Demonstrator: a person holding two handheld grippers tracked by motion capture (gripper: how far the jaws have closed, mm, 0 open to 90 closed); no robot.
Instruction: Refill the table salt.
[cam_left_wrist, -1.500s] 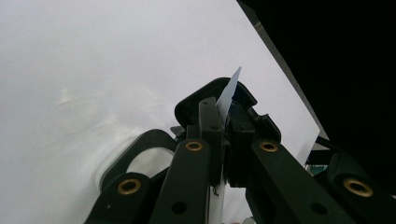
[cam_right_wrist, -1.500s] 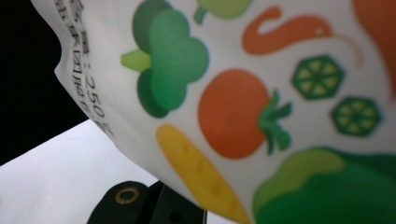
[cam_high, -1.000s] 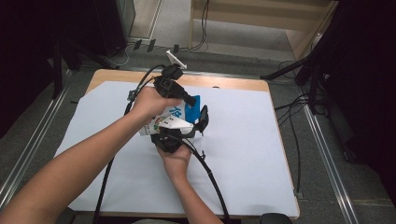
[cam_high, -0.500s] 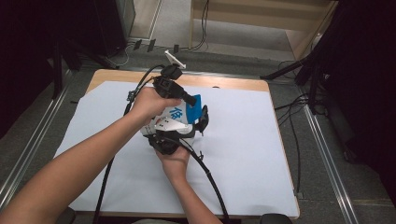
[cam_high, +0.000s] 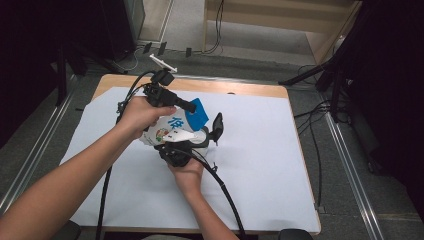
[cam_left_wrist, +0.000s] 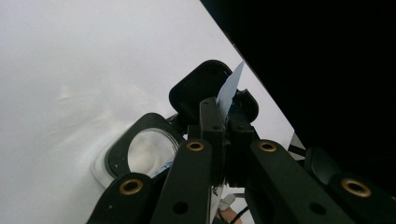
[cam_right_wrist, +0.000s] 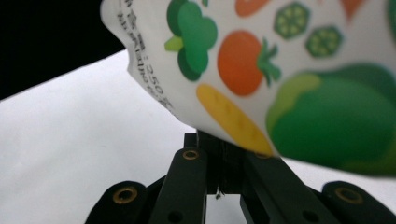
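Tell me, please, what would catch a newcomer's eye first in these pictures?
Most striking is the white bag printed with bright vegetables, held up over the middle of the white-covered table between the two claws. The left claw is shut on the bag's blue edge, while the right claw pinches the bag from below. A black magnifier rests on the white sheet beyond the left claw.

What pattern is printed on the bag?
Cartoon vegetables on white bag: broccoli, tomato, carrot; clearest in right gripper view.
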